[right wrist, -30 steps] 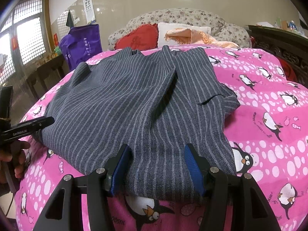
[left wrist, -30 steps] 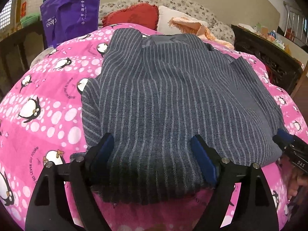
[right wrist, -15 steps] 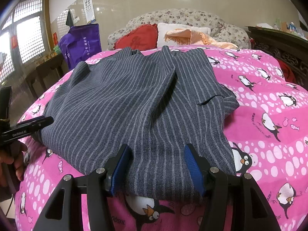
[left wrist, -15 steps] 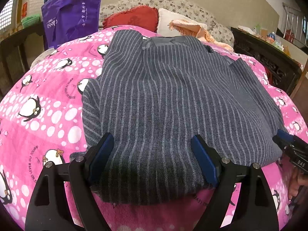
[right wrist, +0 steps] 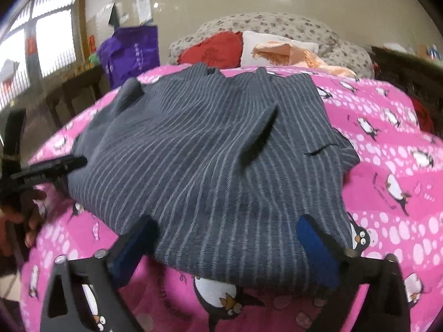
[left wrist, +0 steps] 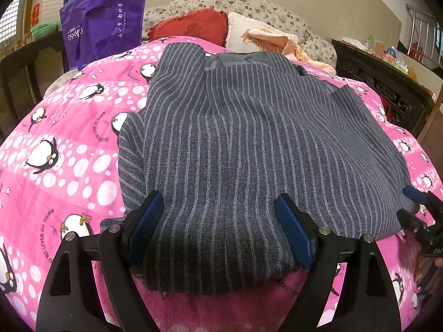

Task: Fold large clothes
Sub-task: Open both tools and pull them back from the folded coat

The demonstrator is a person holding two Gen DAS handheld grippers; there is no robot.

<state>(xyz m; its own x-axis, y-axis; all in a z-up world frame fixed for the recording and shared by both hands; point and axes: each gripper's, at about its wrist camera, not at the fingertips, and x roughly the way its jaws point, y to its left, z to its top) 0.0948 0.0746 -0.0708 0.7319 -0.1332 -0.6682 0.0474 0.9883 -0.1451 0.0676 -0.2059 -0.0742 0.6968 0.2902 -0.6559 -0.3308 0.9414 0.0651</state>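
Note:
A large grey pinstriped garment lies spread on a pink penguin-print blanket, its sides folded in. My left gripper is open, its blue-padded fingers straddling the garment's near hem. My right gripper is also open over the near hem of the garment at the other end. The right gripper shows at the right edge of the left wrist view. The left gripper shows at the left of the right wrist view.
A purple bag stands at the back left. A red cushion, a white pillow and an orange cloth lie behind the blanket. Dark carved wooden furniture runs along the right. The pink blanket extends right of the garment.
The right wrist view is now blurred and has shifted: the right gripper has moved and its fingers stand wider apart. The left gripper has hardly moved.

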